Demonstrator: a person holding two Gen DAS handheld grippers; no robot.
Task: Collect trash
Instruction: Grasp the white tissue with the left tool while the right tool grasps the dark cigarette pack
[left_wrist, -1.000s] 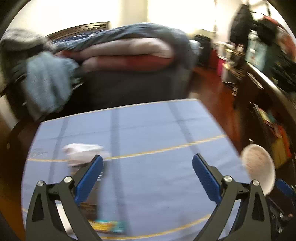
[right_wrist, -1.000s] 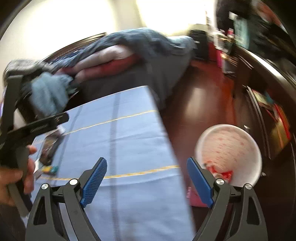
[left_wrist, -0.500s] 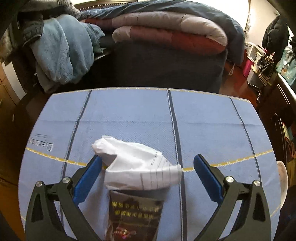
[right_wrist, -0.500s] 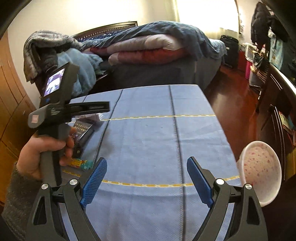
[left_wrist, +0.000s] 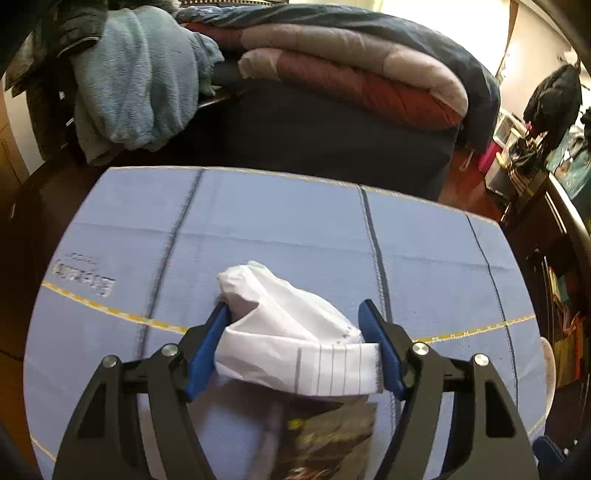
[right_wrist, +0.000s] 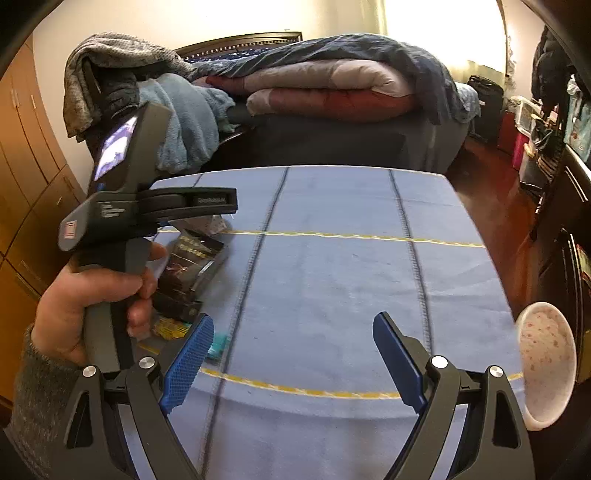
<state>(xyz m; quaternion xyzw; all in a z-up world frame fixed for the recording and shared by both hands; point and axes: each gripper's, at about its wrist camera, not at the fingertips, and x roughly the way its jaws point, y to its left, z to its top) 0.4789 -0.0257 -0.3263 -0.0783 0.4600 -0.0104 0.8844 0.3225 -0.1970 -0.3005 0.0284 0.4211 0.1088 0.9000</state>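
A crumpled white paper lies on the blue tablecloth. My left gripper has its blue pads on both sides of the paper and touches it. A dark wrapper lies just below the paper; it also shows in the right wrist view, with a yellow and teal wrapper near it. My right gripper is open and empty above the cloth's front part. A white trash bin stands off the table's right edge.
A bed with folded quilts stands behind the table. Blue and grey clothes hang at the back left. A dark shelf unit with clutter stands to the right, over a wooden floor.
My left gripper has swung left over the table, moved onto the white paper and narrowed its jaws around it. My right gripper has moved from over the bin to above the cloth.
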